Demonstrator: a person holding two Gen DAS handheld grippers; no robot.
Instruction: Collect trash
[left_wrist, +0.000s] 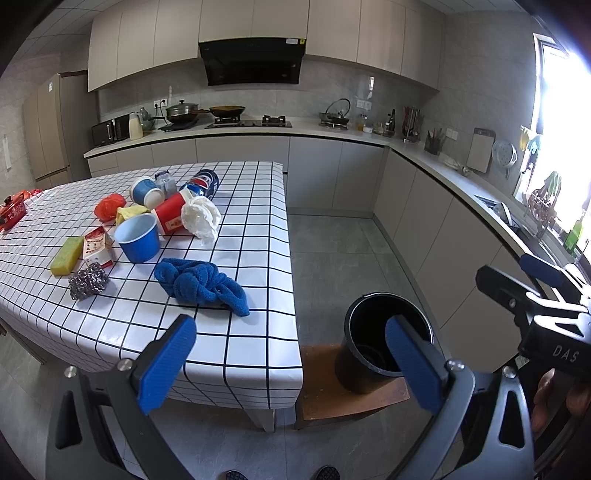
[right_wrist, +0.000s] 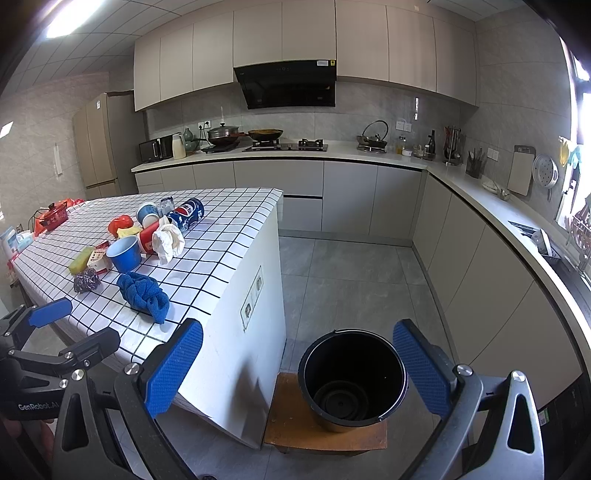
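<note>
Left wrist view showed the left gripper (left_wrist: 290, 363) with its blue-padded jaws spread wide and holding nothing, poised over the near edge of a table (left_wrist: 243, 354) draped in a white cloth with a black grid. Well ahead of those jaws lay the litter: a crumpled white paper wad (left_wrist: 201, 218) against a tipped red paper cup (left_wrist: 170, 218), an upright blue cup (left_wrist: 137, 238), a second blue cup on its side (left_wrist: 146, 191), a crushed Pepsi can (left_wrist: 204, 184), a red plastic bag (left_wrist: 109, 206), a small red-and-white carton (left_wrist: 98, 248), a yellow-green sponge (left_wrist: 67, 255), a steel scourer (left_wrist: 88, 283) and, nearest, a bunched blue towel (left_wrist: 201, 283). A black bucket (left_wrist: 364, 369) stood on a low wooden stool (left_wrist: 325, 391) just off the table's corner, partly behind the right-hand pad.

From the right wrist view, the right gripper (right_wrist: 297, 369) was likewise agape and empty, framing the bucket's mouth between its pads. "DAS" could be read on the right gripper's body, "GenRobot.AI" on the left's.

Around them stood a grey-tiled kitchen: pale cabinets, a black range hood (right_wrist: 288, 84), pans on the hob, a microwave (right_wrist: 157, 148) and a tall refrigerator (right_wrist: 99, 144)
</note>
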